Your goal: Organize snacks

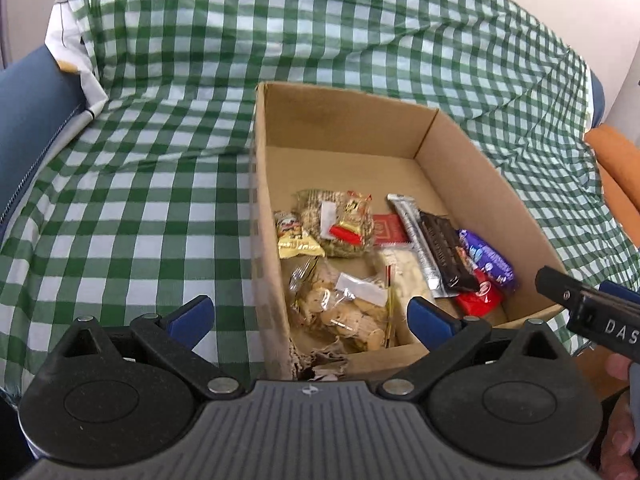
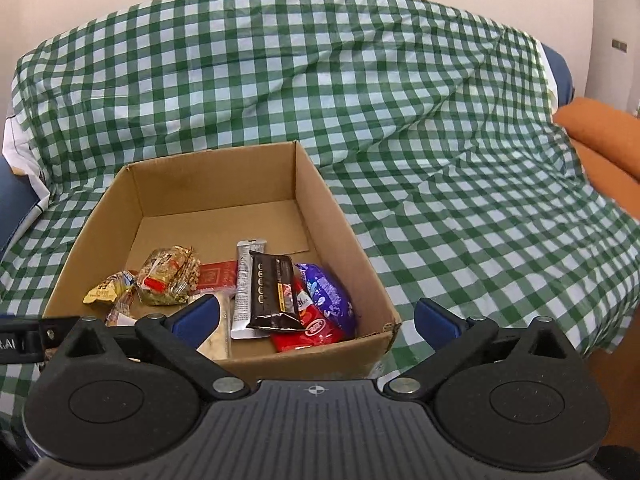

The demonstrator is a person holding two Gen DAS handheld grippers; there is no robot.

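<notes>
Left gripper (image 1: pixel 308 320) — black frame, blue-padded fingers, jaws spread to their widest, nothing between them; it hangs over the near left corner of the box. Right gripper (image 2: pixel 316 318) — same make, jaws equally wide and empty, over the box's near right corner.

Open brown cardboard box (image 1: pixel 340 120), near edge torn, set on a green-and-white checked cloth (image 1: pixel 160 120) — holds every snack in view:
- clear bag of round pale biscuits (image 1: pixel 344 316), near wall, about 7 o'clock of the box floor;
- small gold-and-white wrapped sweet (image 1: pixel 296 236), 9 o'clock, against the left wall;
- clear bag of mixed seeds or nuts with a red-and-gold label (image 1: pixel 336 224), just beside it toward centre;
- flat red packet (image 1: pixel 386 230), centre;
- pale white packet (image 1: pixel 404 280), below it;
- long silver foil stick (image 1: pixel 416 240), lying near to far;
- dark brown chocolate bar (image 2: pixel 272 292), overlapping the silver stick;
- bright red wrapped bar (image 2: pixel 312 328), 5 o'clock, partly under the brown one;
- purple foil pack (image 2: pixel 328 292), 4 o'clock, against the right wall.

Status, as judged: no snack shows on the cloth outside the box, so gathering looks complete or nearly so. Far half of the box floor is bare; items overlap loosely, so tidying the arrangement may be what is left.
</notes>
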